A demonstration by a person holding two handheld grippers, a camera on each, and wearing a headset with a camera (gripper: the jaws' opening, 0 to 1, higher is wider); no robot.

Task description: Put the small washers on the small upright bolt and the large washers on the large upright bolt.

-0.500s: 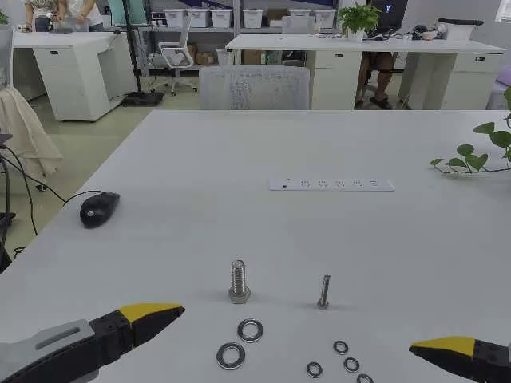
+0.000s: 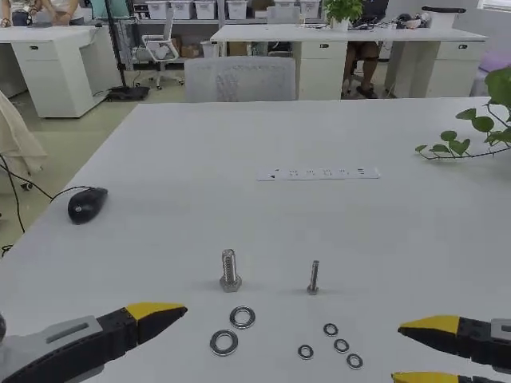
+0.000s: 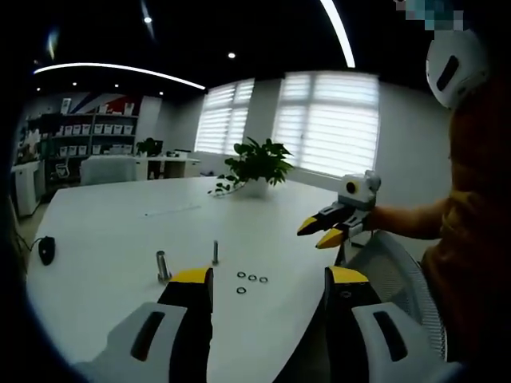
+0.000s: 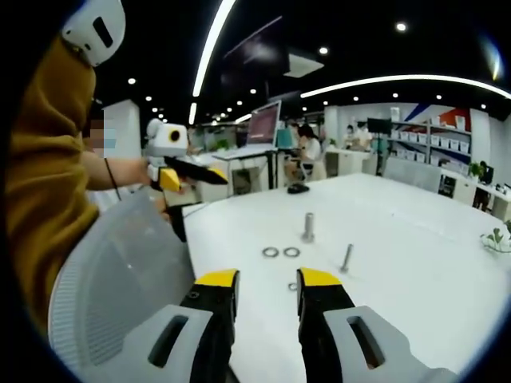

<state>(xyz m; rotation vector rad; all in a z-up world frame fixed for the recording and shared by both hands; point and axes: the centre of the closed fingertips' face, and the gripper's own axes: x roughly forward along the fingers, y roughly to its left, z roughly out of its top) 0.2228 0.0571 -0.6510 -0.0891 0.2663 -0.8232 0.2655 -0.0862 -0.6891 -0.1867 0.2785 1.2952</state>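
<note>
This is an open-plan office. A long white table (image 2: 239, 144) carries a power strip (image 2: 319, 173) and a corded computer mouse (image 2: 86, 203), with a grey mesh chair (image 2: 239, 78) at its far end. Beyond it stand rows of white desks (image 2: 56, 48) with drawer units, a swivel chair on castors (image 2: 162, 49) and shelves of white storage boxes (image 2: 204, 9). A person (image 2: 363, 60) sits at one desk. The right gripper view shows a monitor (image 4: 263, 124) and long ceiling light strips (image 4: 399, 80). The left gripper view shows window blinds (image 3: 335, 124) and a potted plant (image 3: 255, 163)
</note>
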